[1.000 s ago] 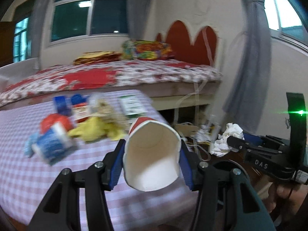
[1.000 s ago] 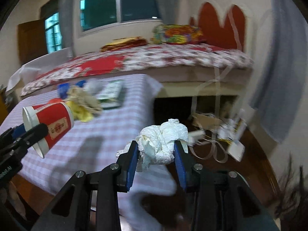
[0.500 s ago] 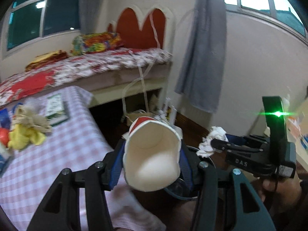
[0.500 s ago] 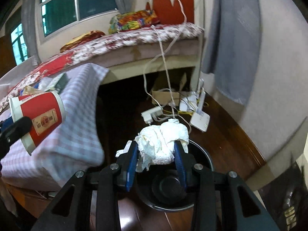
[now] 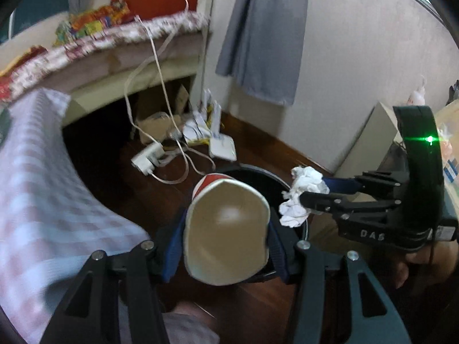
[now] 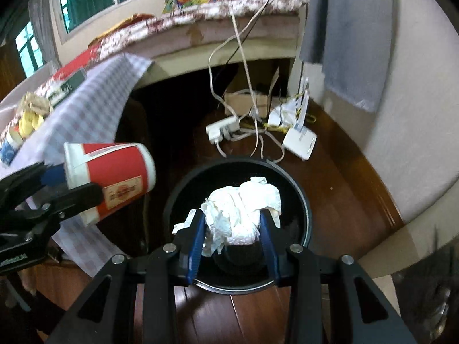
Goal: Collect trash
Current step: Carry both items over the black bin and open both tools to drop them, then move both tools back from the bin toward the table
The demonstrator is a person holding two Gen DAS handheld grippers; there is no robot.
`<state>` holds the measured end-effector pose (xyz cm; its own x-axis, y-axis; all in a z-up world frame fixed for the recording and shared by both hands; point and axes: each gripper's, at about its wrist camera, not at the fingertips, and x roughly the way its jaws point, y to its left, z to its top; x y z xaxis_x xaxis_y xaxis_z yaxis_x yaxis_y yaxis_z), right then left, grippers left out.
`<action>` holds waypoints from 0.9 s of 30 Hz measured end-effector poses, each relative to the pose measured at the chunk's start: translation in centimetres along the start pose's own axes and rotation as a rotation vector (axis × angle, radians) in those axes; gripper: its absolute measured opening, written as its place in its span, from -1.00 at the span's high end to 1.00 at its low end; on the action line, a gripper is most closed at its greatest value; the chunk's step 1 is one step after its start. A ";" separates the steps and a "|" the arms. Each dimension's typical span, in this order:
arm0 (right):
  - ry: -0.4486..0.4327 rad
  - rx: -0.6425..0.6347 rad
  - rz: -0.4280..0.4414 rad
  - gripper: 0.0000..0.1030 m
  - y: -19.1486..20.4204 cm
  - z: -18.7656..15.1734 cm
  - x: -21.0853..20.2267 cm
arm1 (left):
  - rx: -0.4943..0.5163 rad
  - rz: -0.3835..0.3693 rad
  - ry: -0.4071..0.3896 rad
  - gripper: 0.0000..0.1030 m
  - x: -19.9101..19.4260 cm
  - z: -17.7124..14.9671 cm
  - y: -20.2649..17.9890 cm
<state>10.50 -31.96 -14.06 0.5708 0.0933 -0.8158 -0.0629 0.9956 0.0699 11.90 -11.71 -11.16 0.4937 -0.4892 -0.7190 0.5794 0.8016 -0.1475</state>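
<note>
My left gripper (image 5: 226, 238) is shut on a red and white paper cup (image 5: 226, 229), held on its side with the open mouth toward the camera. It also shows in the right wrist view (image 6: 112, 175), left of the bin. My right gripper (image 6: 232, 229) is shut on a crumpled white tissue (image 6: 243, 212) and holds it directly above the black round trash bin (image 6: 298, 197) on the wooden floor. In the left wrist view the tissue (image 5: 301, 197) hangs over the bin's rim (image 5: 258, 172), just right of the cup.
A table with a pink checked cloth (image 6: 86, 111) stands at the left, with wrappers (image 6: 31, 114) on it. A power strip (image 6: 222, 127), cables and a white router (image 6: 299, 140) lie on the floor behind the bin. A bed (image 6: 200, 20) and grey curtain (image 6: 344, 28) stand beyond.
Both grippers have swung right and down, away from the table toward the bin. The tissue is now over the bin's opening and the cup is beside its rim. Both grips are unchanged.
</note>
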 end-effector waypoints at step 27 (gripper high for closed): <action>0.099 0.002 -0.273 -0.78 -3.3 1.2 -0.7 | 0.006 0.147 0.018 -0.99 0.0 2.0 -1.7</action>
<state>11.24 -35.30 -13.02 0.4839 -0.1796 -0.8565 0.0841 0.9837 -0.1587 12.20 -13.78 -9.51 0.5614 -0.3604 -0.7449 0.5060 0.8618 -0.0356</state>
